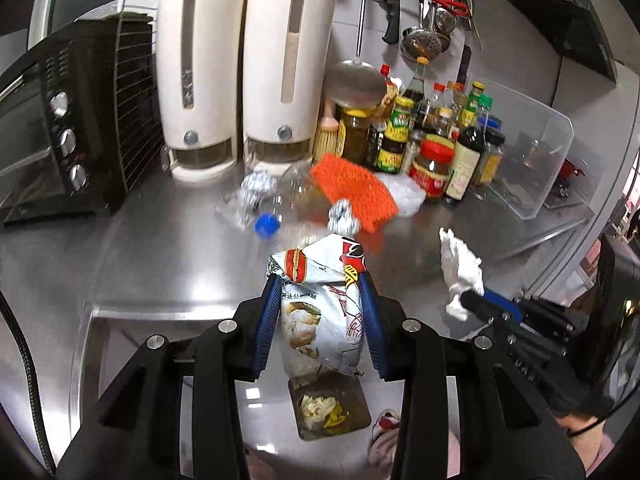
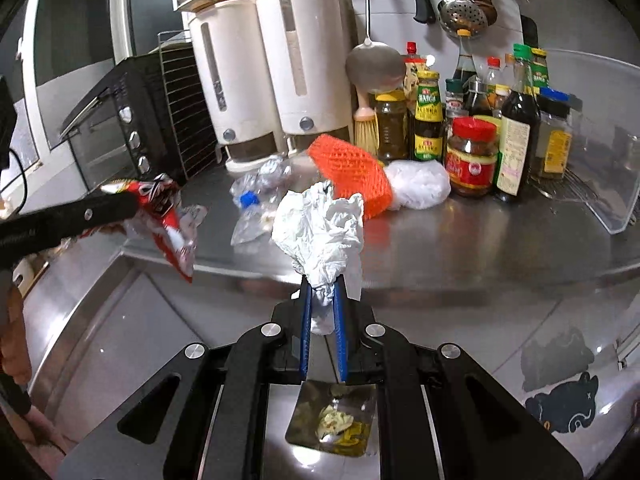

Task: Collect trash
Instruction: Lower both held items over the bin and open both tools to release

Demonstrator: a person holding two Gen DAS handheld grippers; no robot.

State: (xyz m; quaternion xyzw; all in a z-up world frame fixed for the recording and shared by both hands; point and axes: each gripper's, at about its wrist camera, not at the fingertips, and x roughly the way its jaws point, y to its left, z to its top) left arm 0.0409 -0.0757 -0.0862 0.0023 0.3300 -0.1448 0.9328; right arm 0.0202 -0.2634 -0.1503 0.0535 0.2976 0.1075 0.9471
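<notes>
Left gripper [image 1: 320, 312]: closed on a crumpled snack bag [image 1: 320, 300], blue pads pressed into both sides of its middle; the bag hangs off the front edge of the steel counter [image 1: 160, 248].

Right gripper [image 2: 322, 312]: narrow, pinching the twisted neck of a wad of white tissue [image 2: 320, 232], the loose bulk flaring above the fingertips.

Bin [image 2: 332, 420]: a square opening below both grippers, already holding yellowish scraps; both held pieces sit roughly above it, though the fisheye makes the exact alignment hard to judge.

Stage: judged to be mid-task, two items lifted and ready to drop, more left behind.

Left on the counter: a crushed clear bottle with a blue cap [image 1: 267, 225], foil balls [image 1: 256, 190], an orange foam net sleeve [image 2: 352, 176] and a white plastic bag [image 2: 420, 190], all near the condiment bottles [image 1: 436, 144].

Handling, bag: light, thin and slick; it folds rather than resists, so a squeeze across the middle holds it.

Handling, tissue: nearly weightless and soft; best taken at a bunched part, since a loose corner may tear or slip.

Handling, the rest: the bottle looks springy and slippery, easiest at the neck; the net sleeve compresses and grips well; foil balls are small and may roll.

Risk: light pieces could cling to the pads when released.
</notes>
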